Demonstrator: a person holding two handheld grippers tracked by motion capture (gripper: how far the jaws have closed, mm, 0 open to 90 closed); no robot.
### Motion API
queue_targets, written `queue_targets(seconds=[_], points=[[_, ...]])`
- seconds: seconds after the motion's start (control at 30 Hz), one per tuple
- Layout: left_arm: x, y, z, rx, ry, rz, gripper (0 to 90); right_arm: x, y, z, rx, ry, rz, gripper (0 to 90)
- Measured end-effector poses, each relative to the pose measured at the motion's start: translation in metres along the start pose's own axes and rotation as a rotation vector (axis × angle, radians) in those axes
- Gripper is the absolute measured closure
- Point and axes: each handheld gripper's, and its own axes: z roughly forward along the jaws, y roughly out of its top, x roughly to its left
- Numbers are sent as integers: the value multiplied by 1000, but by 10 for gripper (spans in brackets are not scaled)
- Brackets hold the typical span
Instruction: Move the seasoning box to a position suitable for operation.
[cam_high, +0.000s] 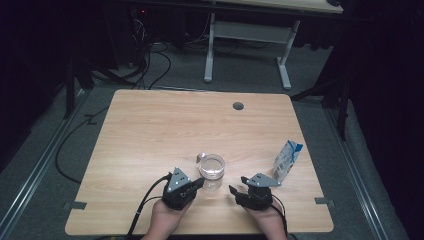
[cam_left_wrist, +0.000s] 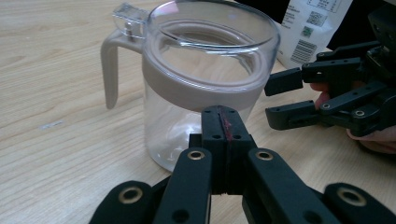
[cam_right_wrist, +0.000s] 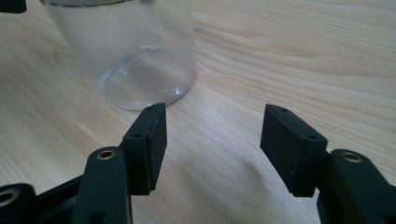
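A clear jug (cam_high: 212, 171) is seen standing upright on the wooden table (cam_high: 150, 135), toward the near edge and about midway across, with its grey handle (cam_high: 201, 157) turned to the far left in the high view. The left gripper (cam_high: 199, 183) is held low at the jug's near-left side, its tips drawn right up against the glass wall; whether contact is made cannot be told. In the left gripper view the two jaws are pressed flat together, a thin red seam showing between them, and nothing is caught there; the jug (cam_left_wrist: 196, 84) rises just beyond the tips, with a grey band (cam_left_wrist: 187, 88) wrapped under its rim. The right gripper (cam_high: 237, 192) is held at the jug's near-right side, a little apart from it, and its jaws are spread wide with only bare table between the pads. In the right gripper view the jug's round base (cam_right_wrist: 140, 79) is seen just beyond the tip of the left-hand jaw, not between the pads. A white and blue packet (cam_high: 287, 160) is stood up near the right edge of the table, well clear of the jug. Both hands are brought in from the near edge, cables trailing behind them.
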Motion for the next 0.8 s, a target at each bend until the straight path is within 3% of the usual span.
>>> queue_targets(seconds=[0.17, 0.27, 0.4, 0.43, 0.53, 0.67, 0.8], points=[[9, -1, -5, 10, 30, 2, 897, 0, 0, -1, -10, -4, 5, 416], [20, 0, -9, 15, 61, -21, 889, 0, 2, -2, -25, -7, 16, 429], [31, 8, -11, -1, 94, -13, 893, 1, 9, -4, -51, -20, 12, 476], [33, 12, -11, -10, 96, -14, 896, 1, 13, -5, -55, -38, 8, 495], [40, 23, -9, -30, 92, -18, 898, -3, 23, -5, -74, -29, 20, 520], [45, 38, -2, -41, 88, -19, 899, -7, 42, 1, -79, -46, 1, 559], [47, 50, 5, -56, 88, -17, 899, -8, 48, 4, -91, -60, -1, 592]])
